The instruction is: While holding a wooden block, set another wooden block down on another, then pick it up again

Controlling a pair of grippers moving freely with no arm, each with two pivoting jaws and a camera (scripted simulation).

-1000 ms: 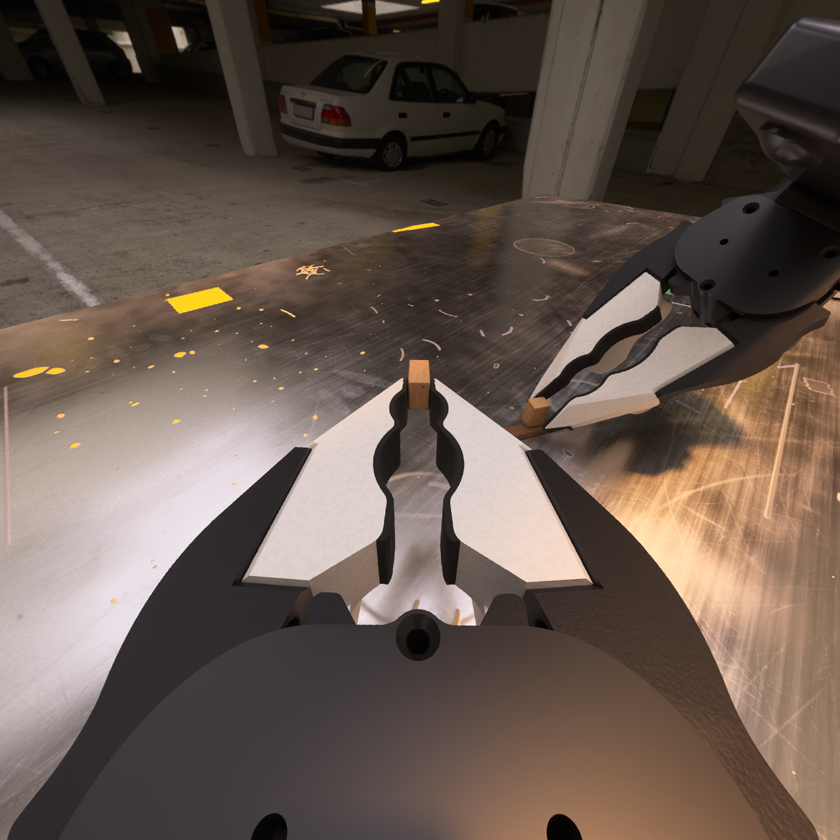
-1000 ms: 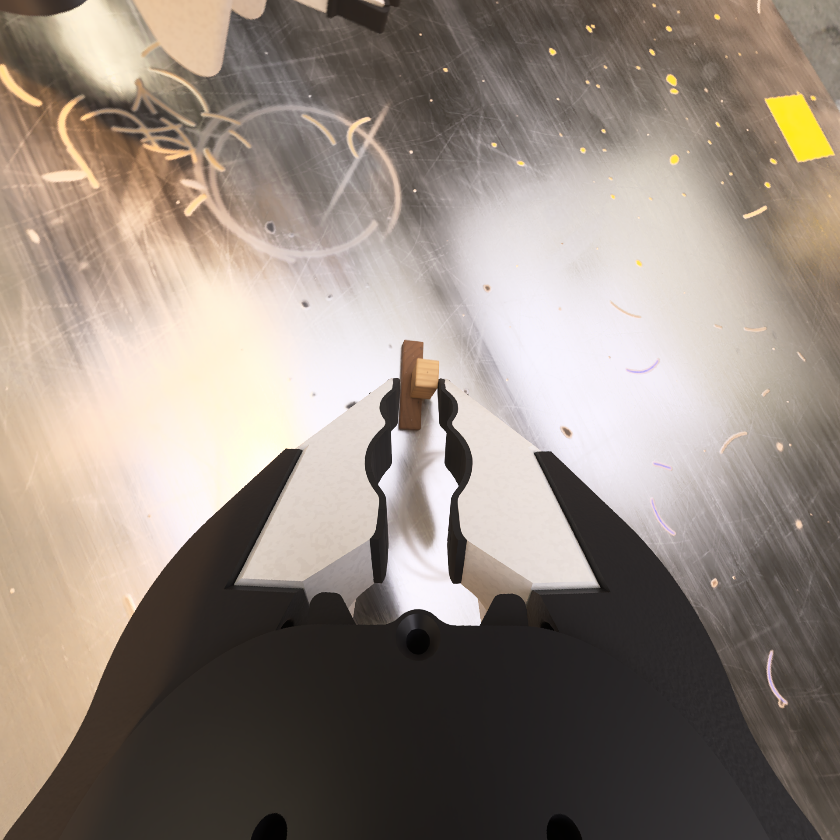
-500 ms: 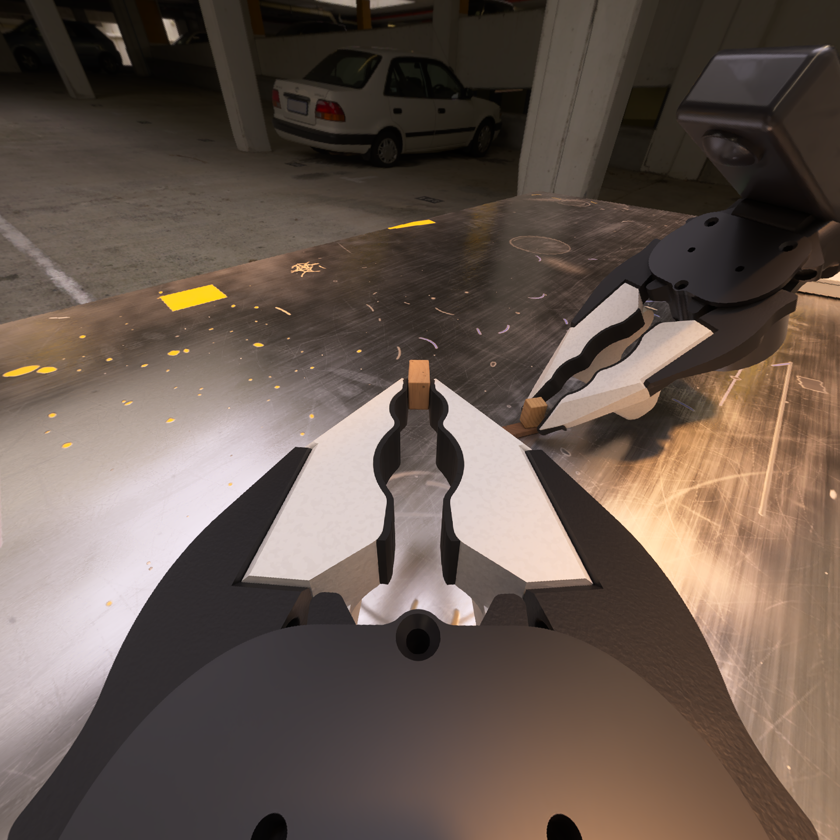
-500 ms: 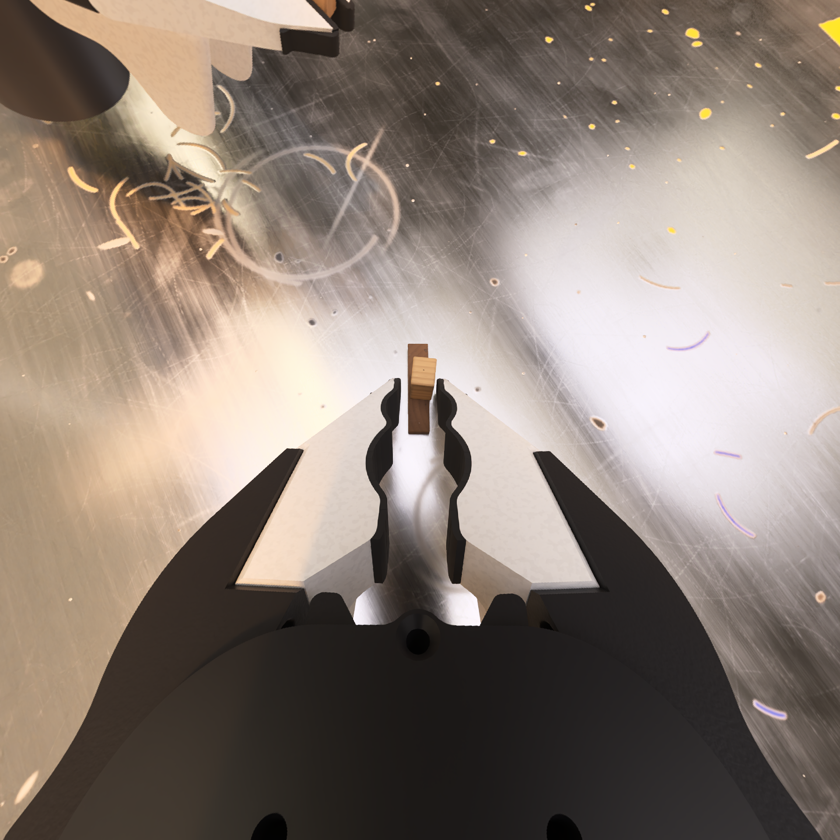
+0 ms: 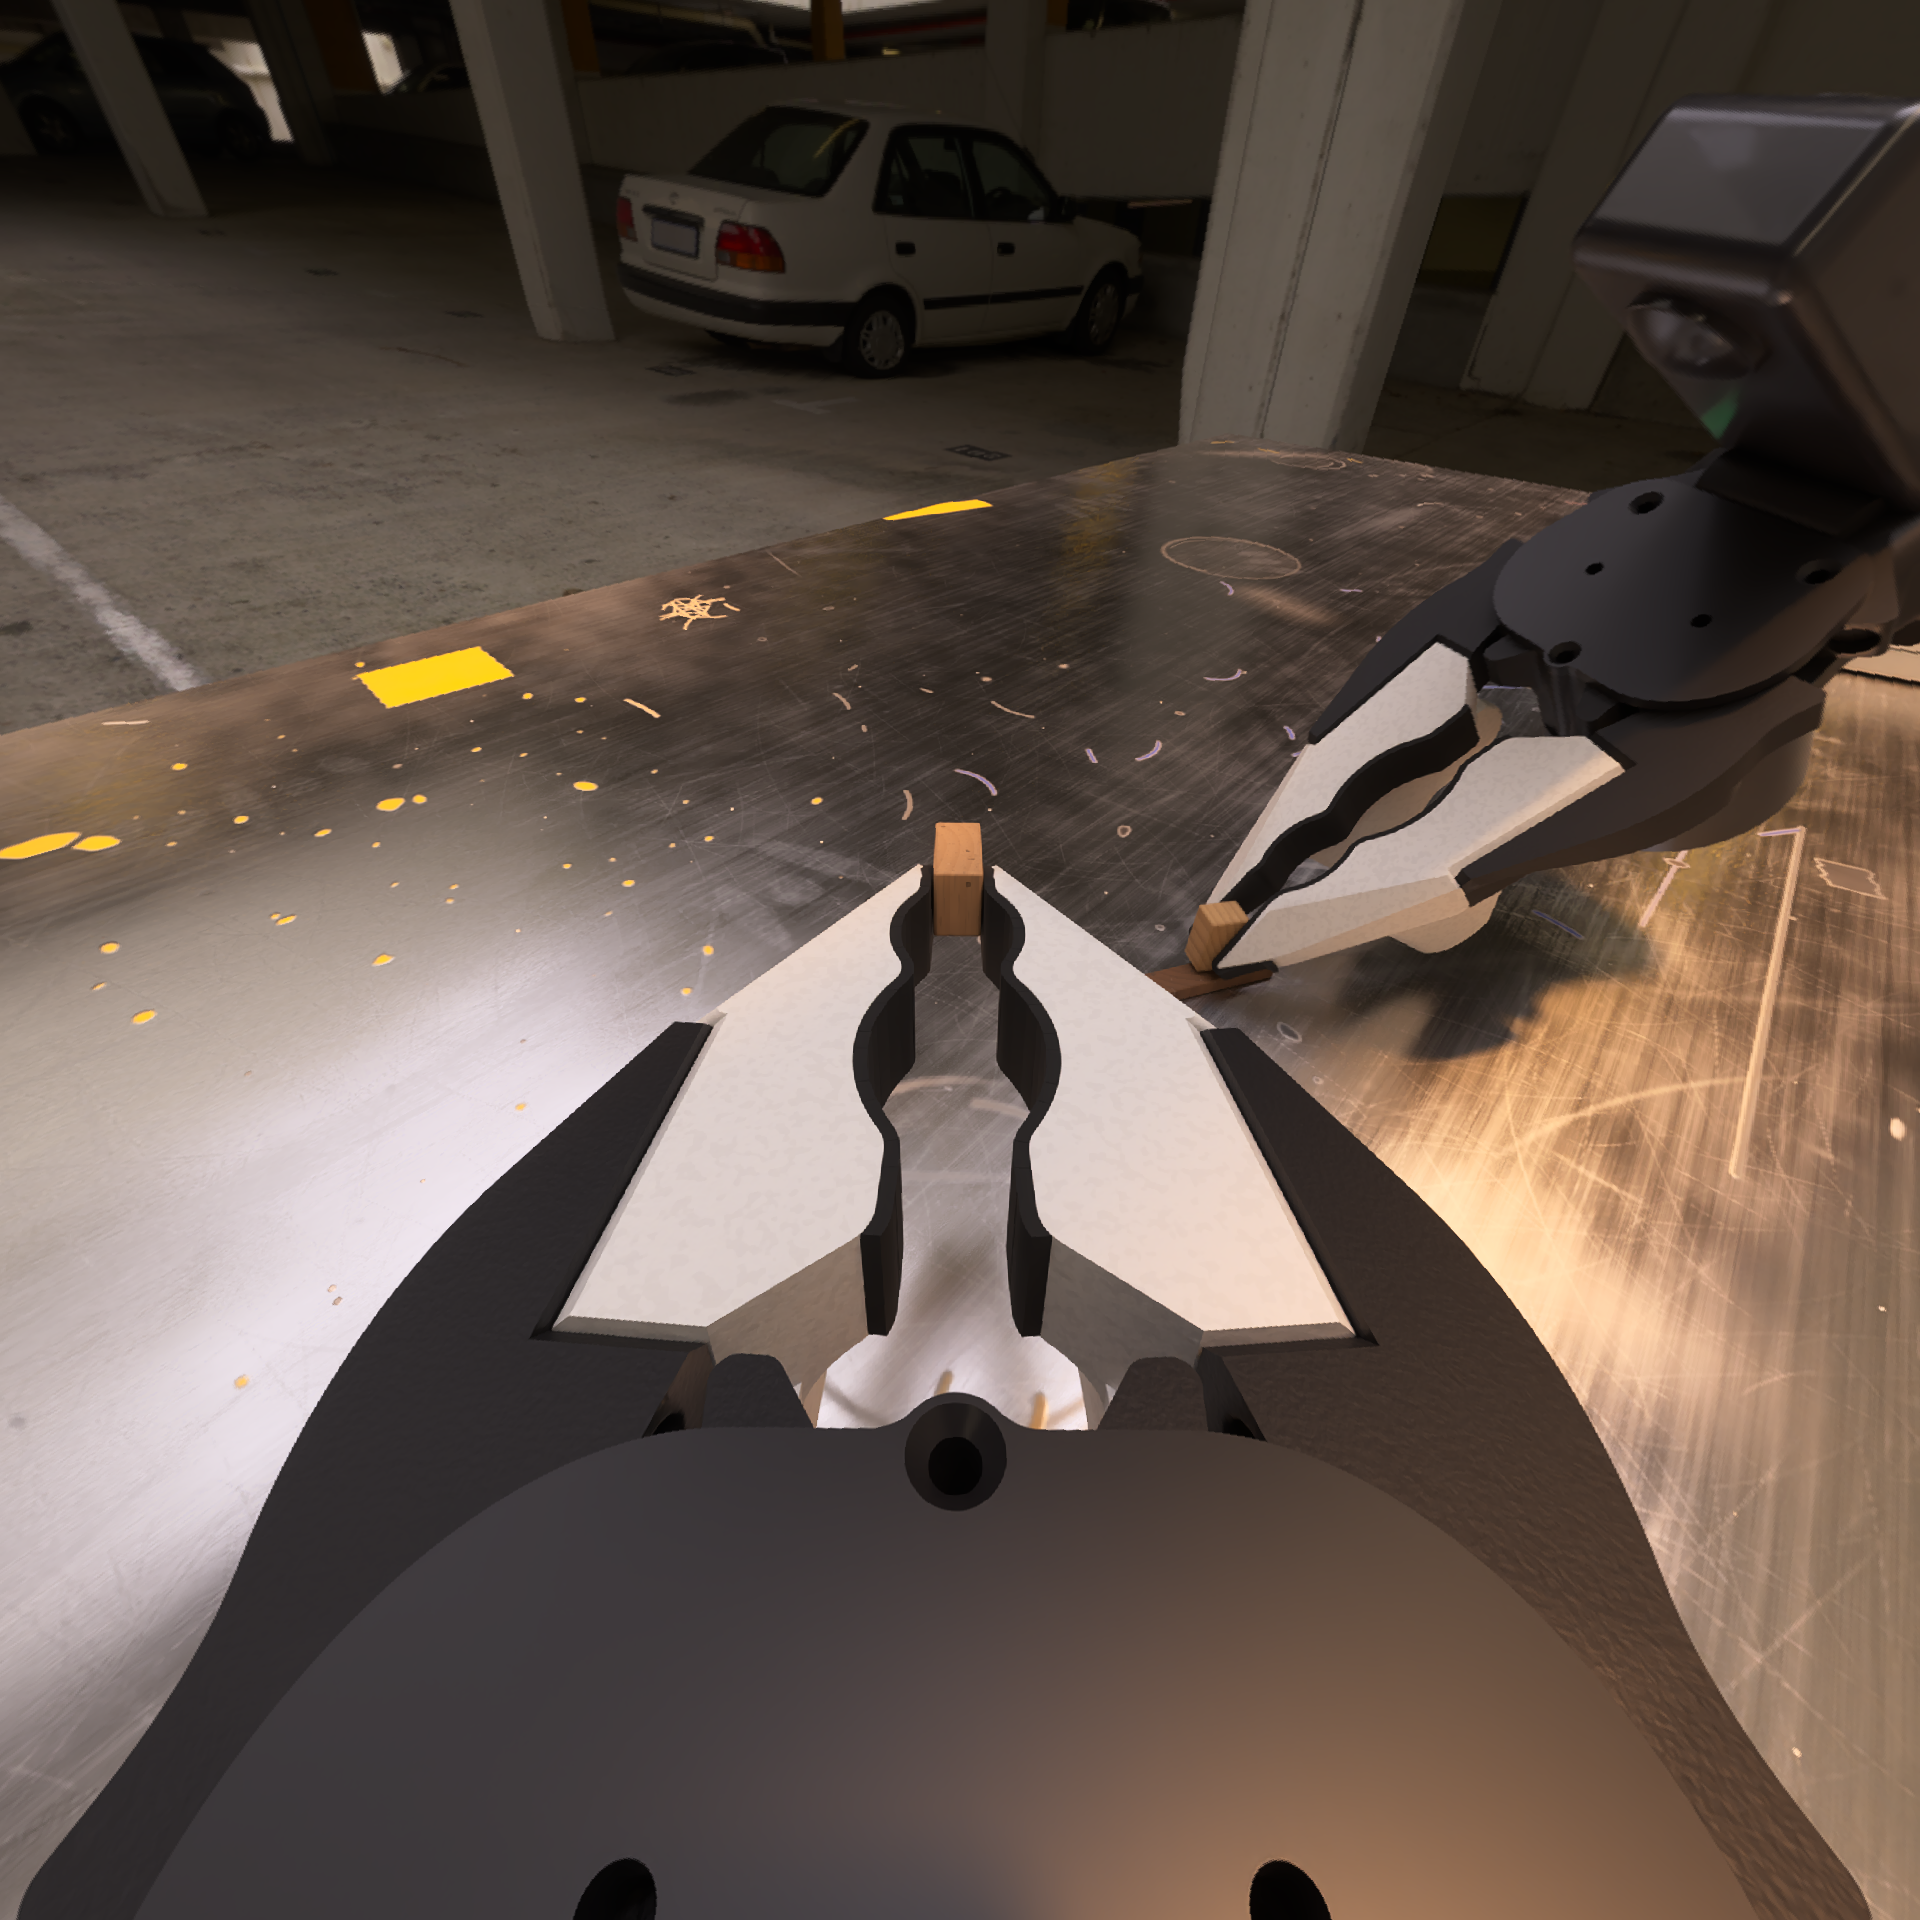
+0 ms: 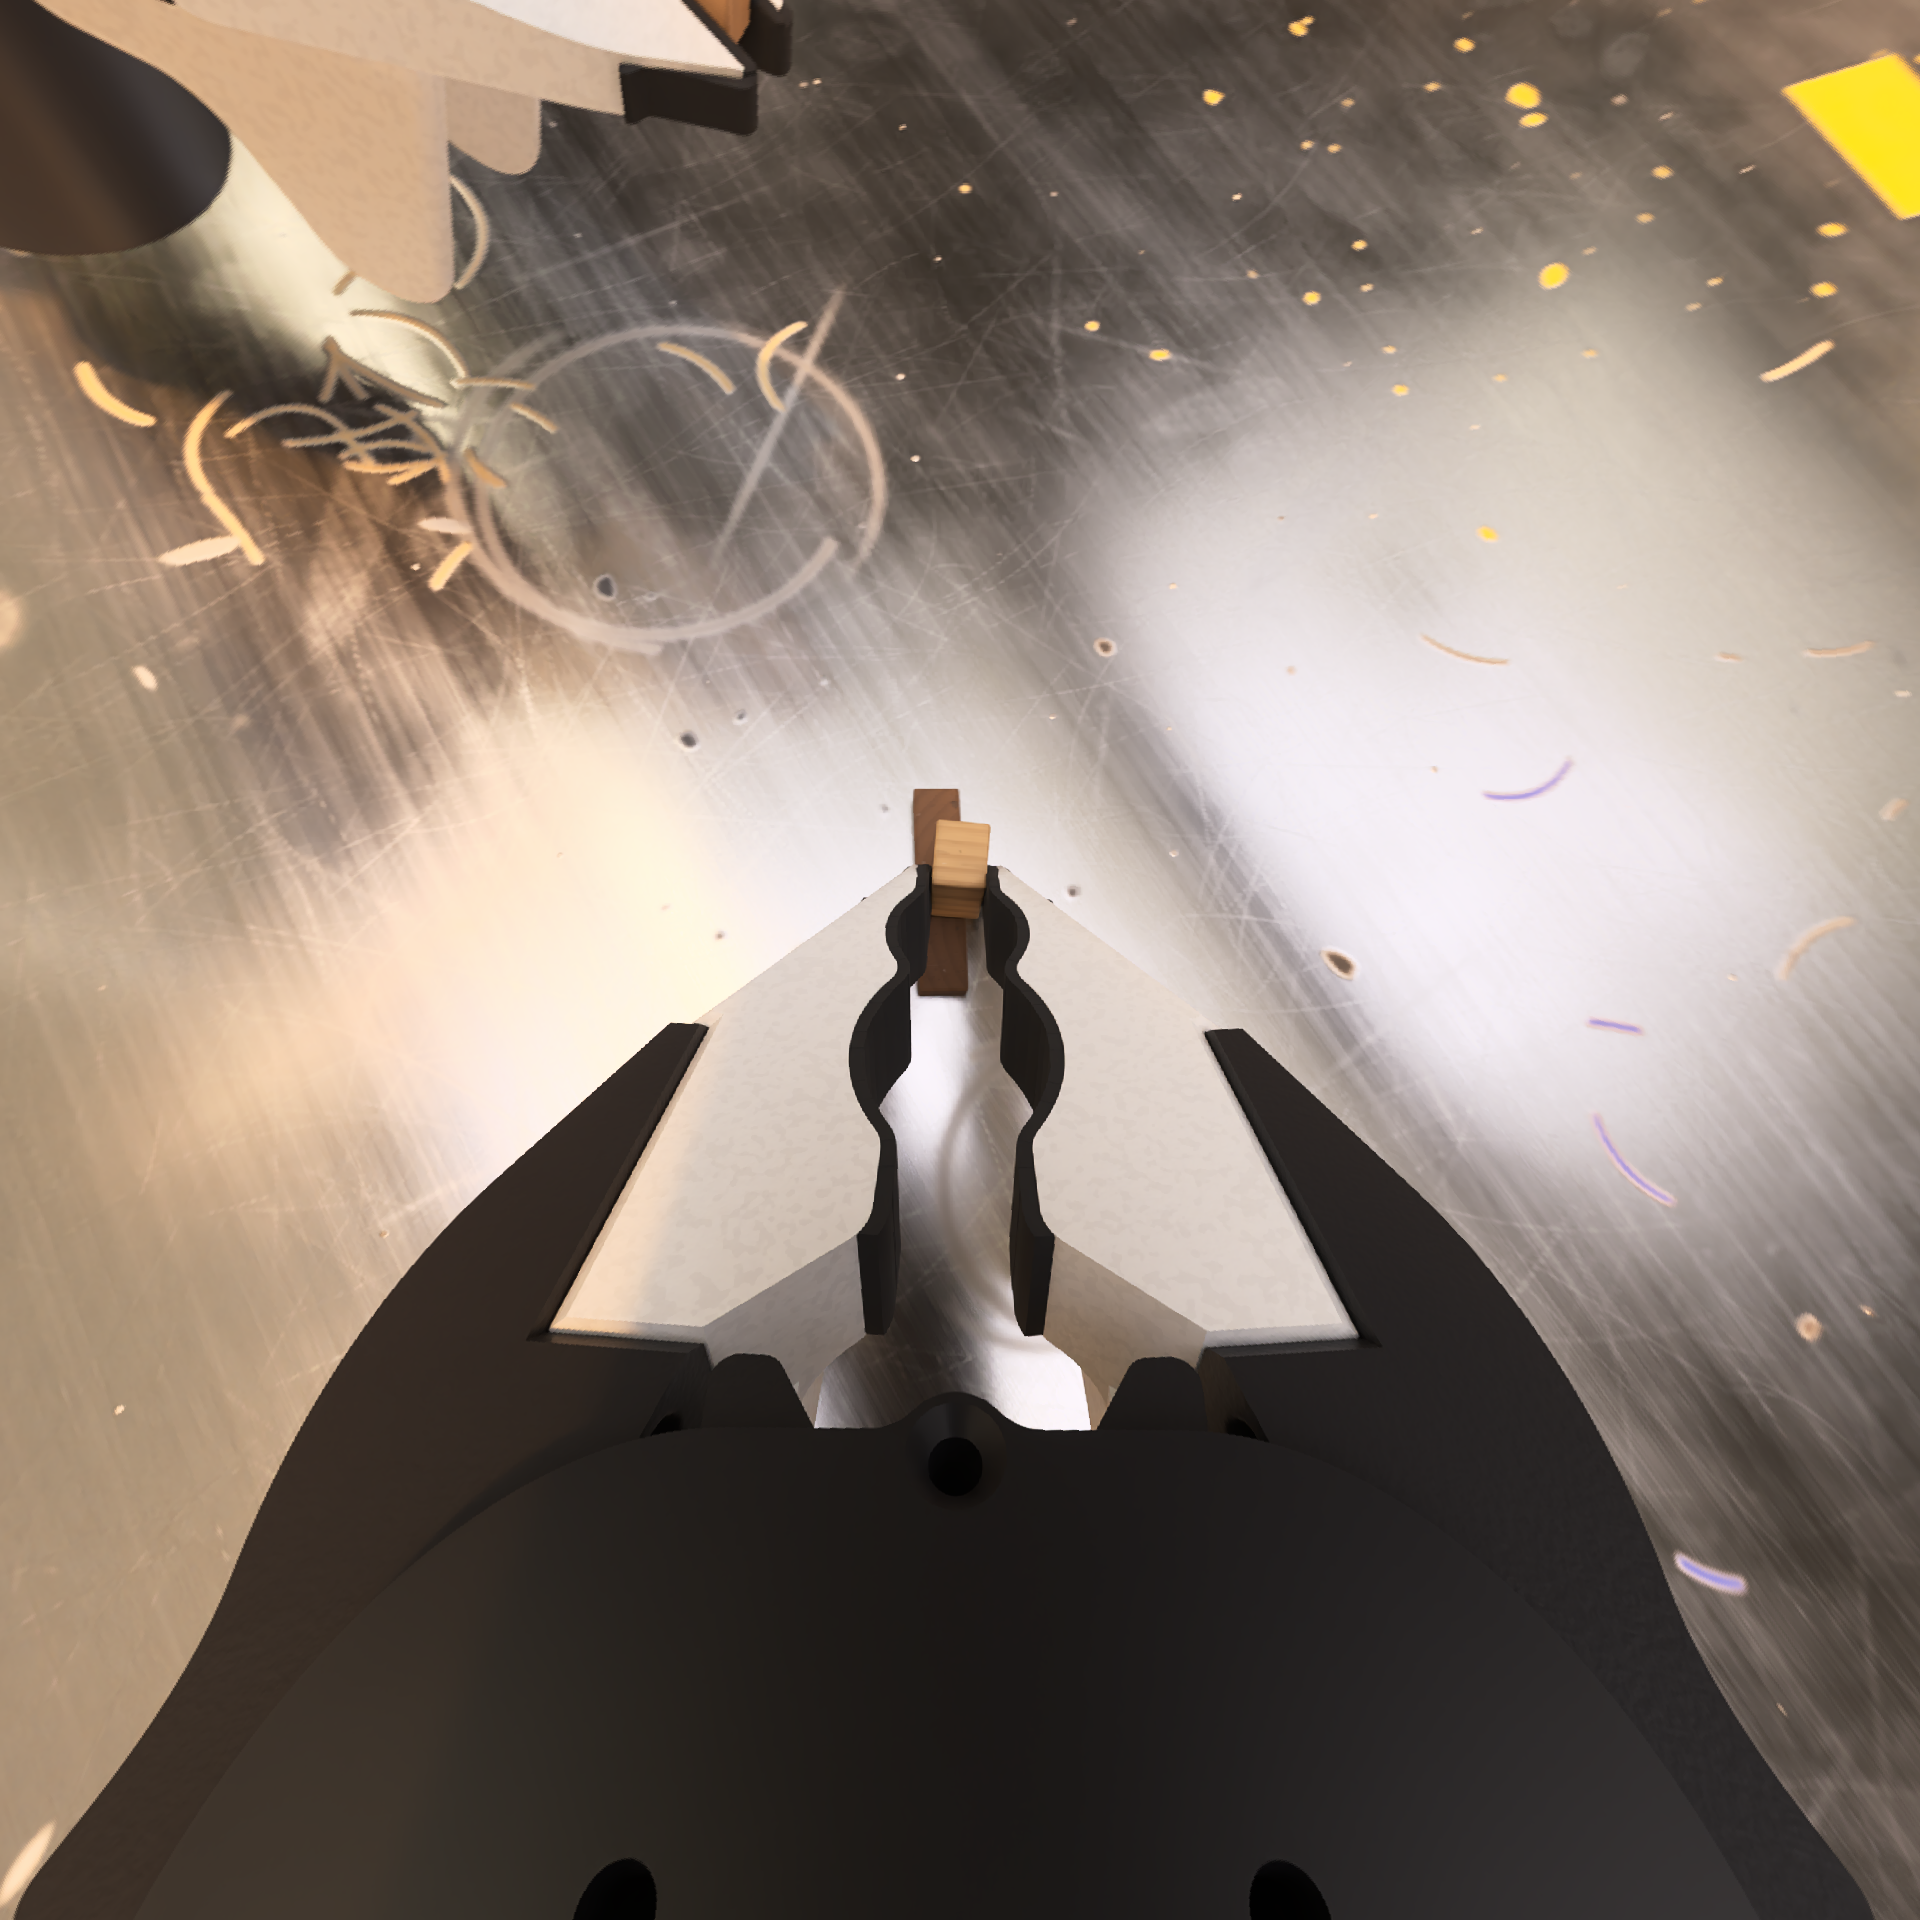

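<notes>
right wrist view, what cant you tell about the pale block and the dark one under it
- Contact between pale block and dark flat block: hidden by the right gripper fingertips.
- Same contact in the left wrist view: too small, partly covered by a white finger.
- Left gripper: cut off by the top edge.

From the left gripper (image 5: 957, 883) we looked low across the table (image 5: 312, 1039); from the right gripper (image 6: 953, 883), steeply down, both sharing the stacked blocks (image 6: 951, 894).
</notes>
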